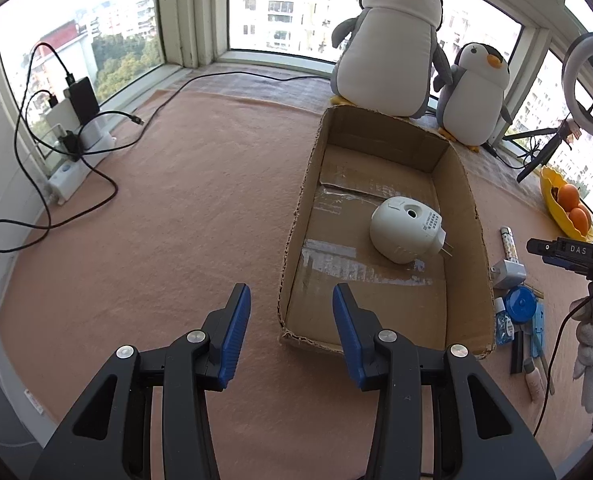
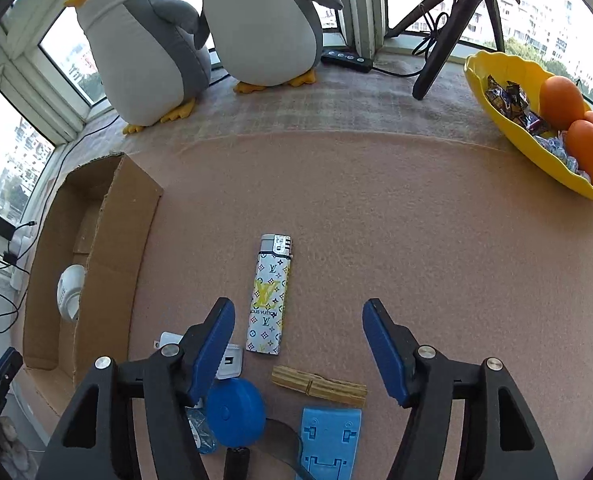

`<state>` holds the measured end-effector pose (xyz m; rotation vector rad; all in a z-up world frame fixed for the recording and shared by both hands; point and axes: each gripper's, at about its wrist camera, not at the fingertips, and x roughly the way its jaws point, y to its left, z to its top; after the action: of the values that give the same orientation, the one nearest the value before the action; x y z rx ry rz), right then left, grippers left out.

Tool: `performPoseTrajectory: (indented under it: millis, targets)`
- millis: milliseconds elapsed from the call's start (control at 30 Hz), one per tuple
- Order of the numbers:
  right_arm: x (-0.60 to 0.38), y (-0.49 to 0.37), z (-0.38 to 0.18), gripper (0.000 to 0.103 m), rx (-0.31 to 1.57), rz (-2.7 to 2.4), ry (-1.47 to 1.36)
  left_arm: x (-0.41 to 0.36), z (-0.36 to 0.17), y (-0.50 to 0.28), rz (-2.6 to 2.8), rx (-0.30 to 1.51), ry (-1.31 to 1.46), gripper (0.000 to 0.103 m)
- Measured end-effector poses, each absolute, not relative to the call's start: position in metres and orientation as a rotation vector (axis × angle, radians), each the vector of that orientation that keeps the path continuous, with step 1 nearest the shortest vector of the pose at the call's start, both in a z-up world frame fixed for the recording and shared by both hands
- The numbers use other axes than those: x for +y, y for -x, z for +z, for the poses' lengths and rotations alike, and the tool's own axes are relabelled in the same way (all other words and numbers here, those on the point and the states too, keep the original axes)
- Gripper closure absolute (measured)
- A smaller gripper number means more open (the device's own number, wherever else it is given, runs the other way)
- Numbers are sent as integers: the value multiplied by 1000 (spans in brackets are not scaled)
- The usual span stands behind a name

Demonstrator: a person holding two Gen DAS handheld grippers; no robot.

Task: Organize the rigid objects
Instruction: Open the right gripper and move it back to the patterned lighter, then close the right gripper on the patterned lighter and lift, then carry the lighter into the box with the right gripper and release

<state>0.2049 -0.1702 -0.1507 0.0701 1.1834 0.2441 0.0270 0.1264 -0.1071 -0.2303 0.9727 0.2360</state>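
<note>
The left gripper (image 1: 291,332) hangs released, jaws apart and gripping nothing, over the near left corner of the cardboard box (image 1: 296,236). Ahead of it and to its right, inside the box, lies the white plug-in device (image 1: 406,230), the only thing put away.

The right gripper (image 2: 298,346) also stands spread and bare above the loose items on the pink cloth (image 2: 376,220). The patterned lighter (image 2: 268,296) lies lengthwise just ahead of the gap, nearer the left pad. The white charger (image 2: 228,360) sits partly hidden behind that left pad, the blue round case (image 2: 236,410) just below it. The wooden clip (image 2: 318,390) lies crosswise under the gap, and the blue flat holder (image 2: 328,440) closer still.

The lighter looks the likeliest pick. To take it cleanly, shift the right gripper slightly left so the lighter centres between the pads, come straight down, and close across its narrow width near the middle. Keep the left pad clear of the charger, or that may get dragged.
</note>
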Motion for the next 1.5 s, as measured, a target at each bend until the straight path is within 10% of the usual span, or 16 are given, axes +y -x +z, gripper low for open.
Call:
performPoseTrajectory:
  millis: [467,633,1500]
  targets:
    - [-133,-226,-177,51,1267,210,104,134,-109,-29,246,973,239,62]
    - [-139,-224,-176,82,1270,210,98,134,-110,-31,240,975,240,62]
    - [-164,-160,-81,82,978,287,-42,143,-125,-59,246,984,206,62]
